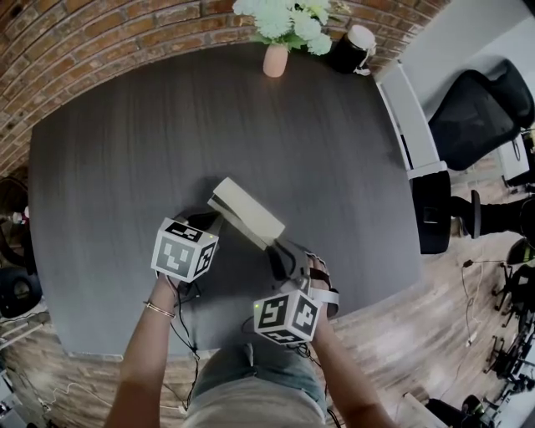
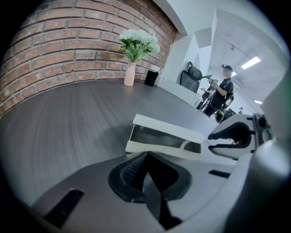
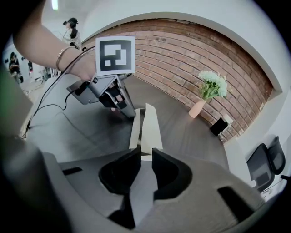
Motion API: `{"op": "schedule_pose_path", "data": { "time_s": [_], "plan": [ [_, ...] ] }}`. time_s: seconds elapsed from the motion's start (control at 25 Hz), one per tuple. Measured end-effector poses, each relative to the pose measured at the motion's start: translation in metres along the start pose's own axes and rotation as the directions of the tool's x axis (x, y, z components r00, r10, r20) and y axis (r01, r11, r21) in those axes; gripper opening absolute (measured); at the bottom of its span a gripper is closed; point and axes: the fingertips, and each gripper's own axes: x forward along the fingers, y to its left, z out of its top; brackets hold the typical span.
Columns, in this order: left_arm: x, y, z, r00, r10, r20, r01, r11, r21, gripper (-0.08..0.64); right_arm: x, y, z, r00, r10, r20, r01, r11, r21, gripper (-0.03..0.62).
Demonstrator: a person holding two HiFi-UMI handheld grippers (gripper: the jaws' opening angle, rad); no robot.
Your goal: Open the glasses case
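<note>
Case (image 1: pixel 247 213): lay slanted on the tabletop (image 1: pixel 150 125), nearer the front edge than the far one, about midway between the side edges. Reached from one gripper to the other, one end at each. Was met at its left end by the left gripper (image 2: pixel 146 154), with jaws together and tips touching right at the edge of the lower slab; could not tell whether any thin lip was nipped there. Was taken at its other end by the right gripper (image 3: pixel 144 154), with jaws a little apart and pressed on the cream end piece filling the gap between the tips.

Counted: one case, two grippers, one vase (image 1: pixel 275 60) of pale flowers (image 1: pixel 288 18), one black cup (image 1: pixel 349 48). Found the vase and cup near each other at the far edge, toward the far right corner, well apart from the case.

Looked cream and matte, long, narrow and flat-sided. Stood partly open, with the upper slab tilted up off the lower one along the long side facing the left gripper. Showed a dark inside in the wedge between the slabs.
</note>
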Motion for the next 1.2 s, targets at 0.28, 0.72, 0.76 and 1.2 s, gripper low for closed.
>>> {"op": "schedule_pose_path", "data": {
  "time_s": [0.28,0.72,0.76,1.2],
  "plan": [
    [-0.001,-0.001,0.001,1.000,-0.002,-0.016,0.002,1.000,-0.008,-0.005,0.000,-0.020,0.000,1.000,-0.020,-0.006,0.020,0.999,0.038,0.069],
    [-0.001,-0.002,0.002,1.000,0.010,-0.027,-0.010,1.000,-0.004,-0.005,0.000,-0.056,-0.006,0.999,-0.051,-0.010,0.052,0.982,0.181,0.066],
    [-0.001,-0.002,0.002,1.000,0.011,-0.026,-0.011,1.000,-0.007,-0.005,-0.001,-0.056,-0.007,0.999,-0.049,-0.010,0.050,0.980,0.193,0.066],
    [-0.024,-0.002,0.006,0.996,0.077,0.046,-0.074,0.995,-0.063,-0.005,-0.025,-0.060,-0.004,0.998,-0.068,0.017,0.061,0.959,0.278,0.054]
  ]
}}
